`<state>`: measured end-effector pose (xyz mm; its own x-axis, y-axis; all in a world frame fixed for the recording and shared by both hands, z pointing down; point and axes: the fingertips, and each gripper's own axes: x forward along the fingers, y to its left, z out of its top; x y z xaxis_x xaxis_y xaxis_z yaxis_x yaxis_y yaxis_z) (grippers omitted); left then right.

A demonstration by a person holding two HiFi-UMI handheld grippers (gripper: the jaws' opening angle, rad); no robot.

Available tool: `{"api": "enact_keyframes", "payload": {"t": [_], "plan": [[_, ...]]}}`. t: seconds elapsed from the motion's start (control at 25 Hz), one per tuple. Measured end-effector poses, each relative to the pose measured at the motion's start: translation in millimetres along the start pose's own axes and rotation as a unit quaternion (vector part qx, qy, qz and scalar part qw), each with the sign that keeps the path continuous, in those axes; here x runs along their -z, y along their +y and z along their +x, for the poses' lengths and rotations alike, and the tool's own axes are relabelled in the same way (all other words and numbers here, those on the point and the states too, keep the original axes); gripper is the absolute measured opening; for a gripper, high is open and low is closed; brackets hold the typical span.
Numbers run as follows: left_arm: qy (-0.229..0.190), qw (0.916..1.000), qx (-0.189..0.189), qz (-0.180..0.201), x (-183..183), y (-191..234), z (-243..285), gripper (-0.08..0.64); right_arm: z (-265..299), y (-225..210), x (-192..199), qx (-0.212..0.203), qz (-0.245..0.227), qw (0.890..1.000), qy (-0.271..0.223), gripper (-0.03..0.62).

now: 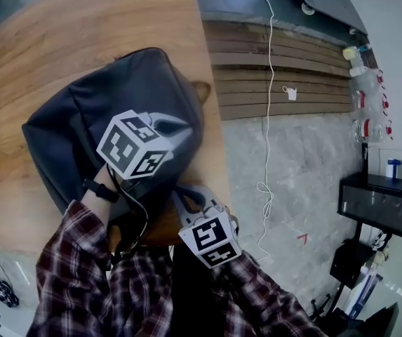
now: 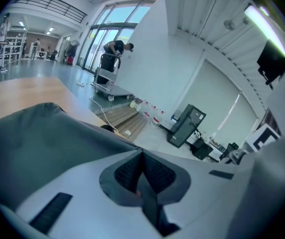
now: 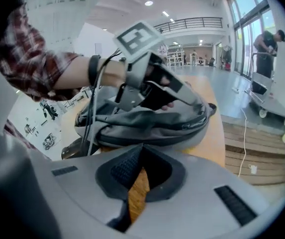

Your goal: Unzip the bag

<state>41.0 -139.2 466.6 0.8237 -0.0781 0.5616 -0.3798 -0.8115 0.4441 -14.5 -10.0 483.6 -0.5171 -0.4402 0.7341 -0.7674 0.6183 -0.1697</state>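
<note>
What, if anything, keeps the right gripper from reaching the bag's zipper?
Probably nothing, so likely yes: the zipper faces the right gripper across open table, and the left gripper lies atop the bag.

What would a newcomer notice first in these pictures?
A dark grey bag lies on the wooden table and fills the middle of the head view. The left gripper rests on top of it, jaws together. The right gripper, jaws also together, sits over the table's near edge, close to the person's checked sleeves.
</note>
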Motion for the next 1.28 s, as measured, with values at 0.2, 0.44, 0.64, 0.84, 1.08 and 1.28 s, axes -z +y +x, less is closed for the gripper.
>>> {"api": "enact_keyframes", "payload": {"t": [0.2,0.44,0.64,0.84,1.08,1.28], "plan": [[-0.106,0.9916,-0.056,-0.048,-1,-18,-60,0.005,-21,-24,-24,0.024,0.009,0.999,-0.047,0.008],[-0.204,0.9624,-0.156,-0.090,1,-64,-140,0.006,-73,-22,-81,0.038,-0.009,0.992,-0.123,0.008],[-0.252,0.9402,-0.219,-0.067,-16,-102,-191,0.006,-115,-4,-137,0.042,-0.042,0.980,-0.190,0.008],[-0.298,0.9221,-0.241,-0.055,-38,-127,-226,0.005,-145,21,-182,0.037,-0.071,0.967,-0.242,0.008],[-0.322,0.9130,-0.247,-0.038,-56,-146,-244,0.006,-175,39,-207,0.030,-0.085,0.955,-0.283,0.008],[-0.331,0.9112,-0.243,-0.031,-56,-159,-247,0.005,-185,49,-205,0.031,-0.092,0.952,-0.290,0.008]]}}
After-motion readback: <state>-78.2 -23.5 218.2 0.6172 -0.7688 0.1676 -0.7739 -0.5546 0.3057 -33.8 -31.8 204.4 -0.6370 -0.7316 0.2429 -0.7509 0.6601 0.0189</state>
